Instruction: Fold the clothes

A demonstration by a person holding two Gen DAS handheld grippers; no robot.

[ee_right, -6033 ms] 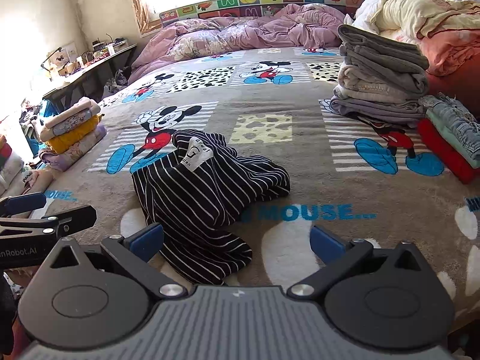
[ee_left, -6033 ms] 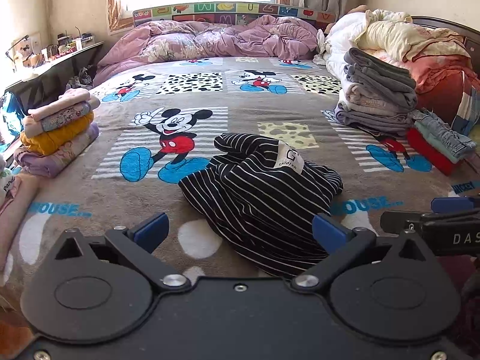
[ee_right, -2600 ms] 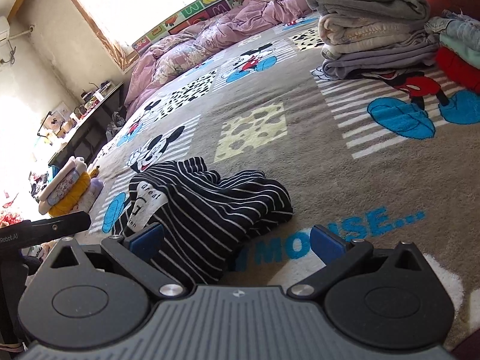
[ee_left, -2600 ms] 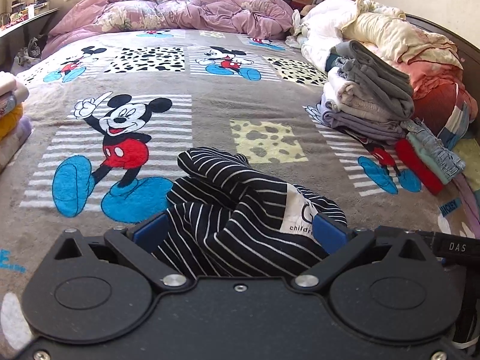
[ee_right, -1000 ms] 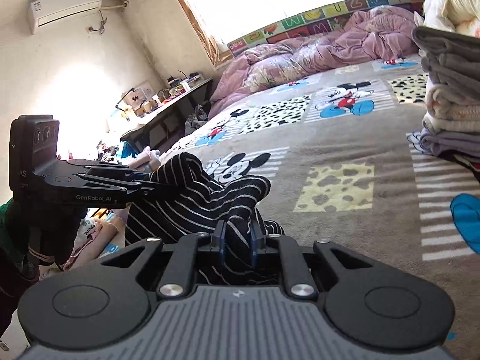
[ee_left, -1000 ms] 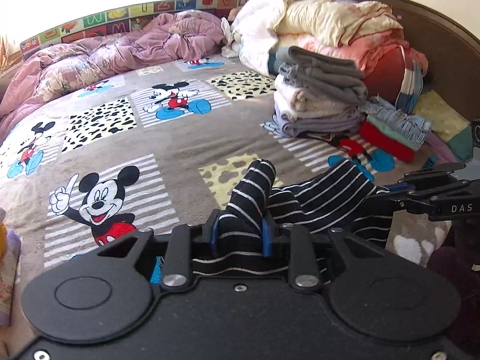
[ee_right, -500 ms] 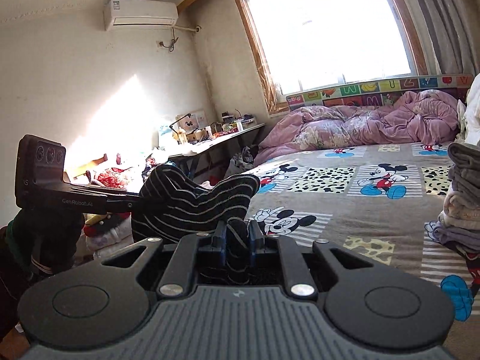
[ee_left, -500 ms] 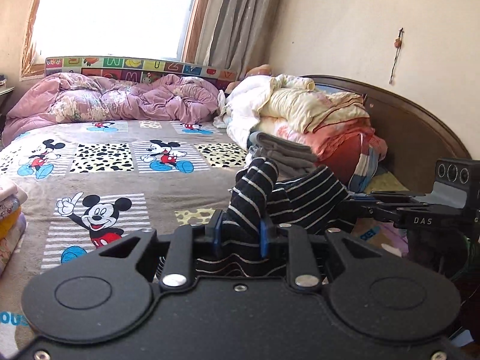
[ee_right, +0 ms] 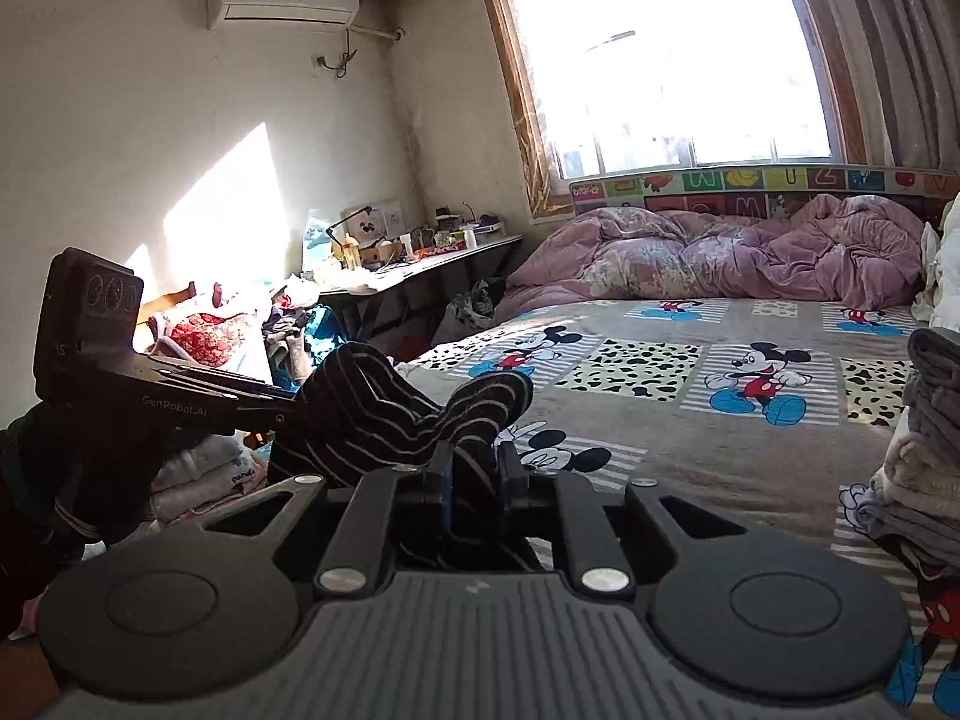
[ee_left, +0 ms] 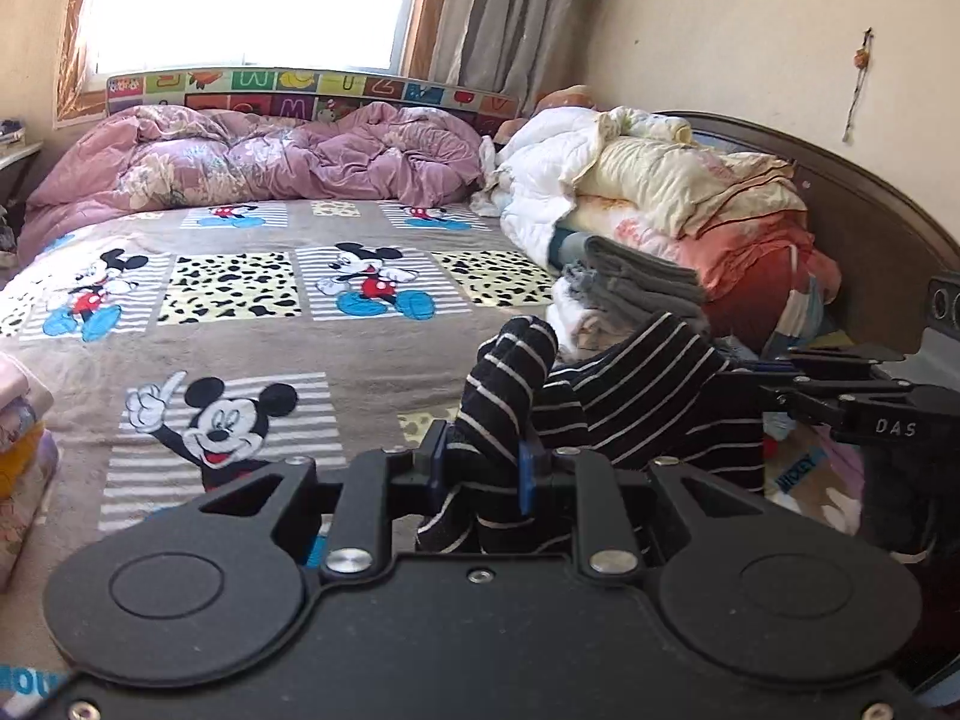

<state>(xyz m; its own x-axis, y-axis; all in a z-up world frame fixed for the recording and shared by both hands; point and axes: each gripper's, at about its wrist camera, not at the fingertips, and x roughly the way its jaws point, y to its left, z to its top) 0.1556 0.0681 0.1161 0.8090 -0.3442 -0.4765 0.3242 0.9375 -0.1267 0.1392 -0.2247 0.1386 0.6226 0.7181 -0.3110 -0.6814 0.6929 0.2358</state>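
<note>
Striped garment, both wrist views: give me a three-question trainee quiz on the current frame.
1. True or false: the striped garment lies flat on the blanket.
2. Which hand-held gripper is clamped on the garment? A) left only B) right only C) both
3. Fill in: the stack of folded grey clothes sits near the bed's ______ side in the left wrist view.

Key
1. False. It hangs bunched between the left hand-held gripper and the right hand-held gripper, above the blanket.
2. C. Fabric fills the gap between each pair of blue pads.
3. Right, in front of the heaped quilts.
</note>
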